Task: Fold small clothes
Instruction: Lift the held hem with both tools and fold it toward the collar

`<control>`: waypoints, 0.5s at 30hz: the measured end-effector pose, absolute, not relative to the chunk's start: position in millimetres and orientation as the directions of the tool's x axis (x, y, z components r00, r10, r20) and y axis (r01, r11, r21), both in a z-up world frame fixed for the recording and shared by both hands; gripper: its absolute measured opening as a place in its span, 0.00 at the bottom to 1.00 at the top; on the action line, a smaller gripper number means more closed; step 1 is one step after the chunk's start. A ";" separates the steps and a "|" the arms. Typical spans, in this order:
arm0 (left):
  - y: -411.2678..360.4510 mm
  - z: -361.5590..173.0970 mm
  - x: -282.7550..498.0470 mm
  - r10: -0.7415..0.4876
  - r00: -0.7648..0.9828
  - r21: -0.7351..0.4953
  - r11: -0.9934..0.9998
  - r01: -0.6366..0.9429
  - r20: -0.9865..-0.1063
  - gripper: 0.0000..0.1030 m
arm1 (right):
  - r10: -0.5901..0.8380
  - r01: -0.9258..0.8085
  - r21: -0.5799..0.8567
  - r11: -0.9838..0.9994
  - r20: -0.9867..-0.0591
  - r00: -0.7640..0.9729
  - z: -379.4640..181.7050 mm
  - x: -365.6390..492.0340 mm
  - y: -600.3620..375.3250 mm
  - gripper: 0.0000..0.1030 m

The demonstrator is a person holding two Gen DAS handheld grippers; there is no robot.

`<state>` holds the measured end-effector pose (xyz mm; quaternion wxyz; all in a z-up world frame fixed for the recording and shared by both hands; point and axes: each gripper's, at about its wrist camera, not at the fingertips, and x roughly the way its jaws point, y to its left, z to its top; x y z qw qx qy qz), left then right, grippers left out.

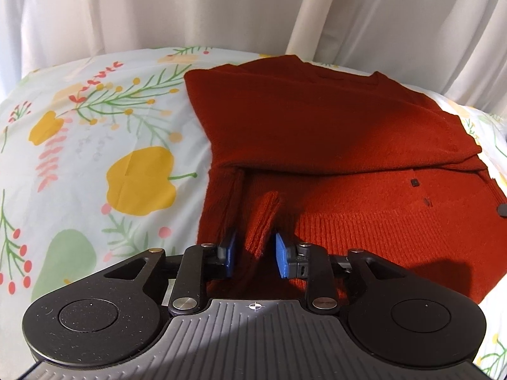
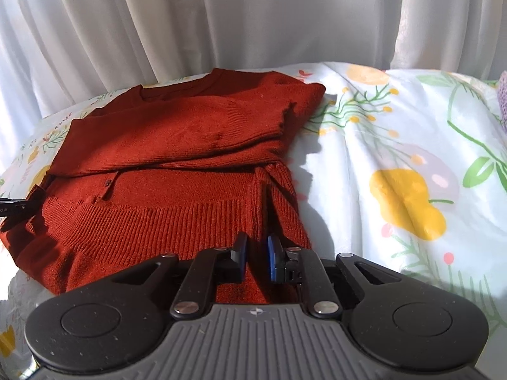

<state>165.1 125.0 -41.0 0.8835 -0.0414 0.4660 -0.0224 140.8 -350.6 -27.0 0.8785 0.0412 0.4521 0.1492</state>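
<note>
Left gripper (image 1: 256, 255): jaws with blue pads set either side of a raised pinch of ribbed hem, a gap showing between the right pad and the cloth; whether they are clenched on it cannot be told. Right gripper (image 2: 256, 258): jaws drawn close on a ridge of the same ribbed hem at the garment's right near corner, apparently grasping it. Item held: one rust-red knitted cardigan (image 1: 332, 133), small dark buttons on the front, sleeves folded across the body, lying flat on the bed with its hem nearest both grippers and its neckline toward the curtain. Bearing: white bedsheet printed with yellow fruit, green sprigs and red berries (image 1: 104, 145), slightly rumpled. Backdrop: white pleated curtain (image 1: 190, 9), hanging behind the bed. Handling, as judged: light, soft and limp; the knit will sag and stretch between two hold points and has no stiffness to keep a crease. The ribbed hem band is the thickest, firmest edge and the soundest place to take hold, one corner to each gripper. Risk: the folded sleeves may slide out if the hem is lifted unevenly.
</note>
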 end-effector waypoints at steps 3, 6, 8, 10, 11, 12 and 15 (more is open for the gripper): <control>122.4 -40.8 164.9 -0.076 0.561 -0.082 0.997 0.015 -0.825 0.26 | 0.344 -0.203 0.279 0.939 -0.776 0.528 -29.9 144.3 -356.3 0.14; 121.8 -41.2 166.5 -0.080 0.557 -0.085 0.996 0.016 -0.827 0.20 | 0.369 -0.189 0.318 0.929 -0.773 0.515 -31.4 148.0 -359.1 0.14; 121.1 -41.1 167.4 -0.076 0.557 -0.084 0.996 0.011 -0.827 0.09 | 0.374 -0.197 0.318 0.927 -0.773 0.512 -31.1 149.0 -357.0 0.14; 120.2 -39.1 168.3 -0.072 0.556 -0.082 0.997 0.008 -0.828 0.08 | 0.361 -0.222 0.285 0.932 -0.777 0.516 -30.5 147.7 -351.1 0.09; 120.8 -36.7 168.6 -0.079 0.557 -0.091 0.996 0.006 -0.827 0.07 | 0.360 -0.233 0.277 0.932 -0.778 0.515 -30.0 147.2 -348.2 0.06; 122.2 -32.3 168.8 -0.087 0.563 -0.103 0.995 0.004 -0.822 0.07 | 0.365 -0.236 0.281 0.930 -0.776 0.514 -29.0 147.2 -346.7 0.06; 133.8 -5.3 168.8 -0.129 0.610 -0.175 0.984 -0.016 -0.781 0.07 | 0.378 -0.261 0.278 0.925 -0.759 0.530 -17.1 146.8 -344.0 0.05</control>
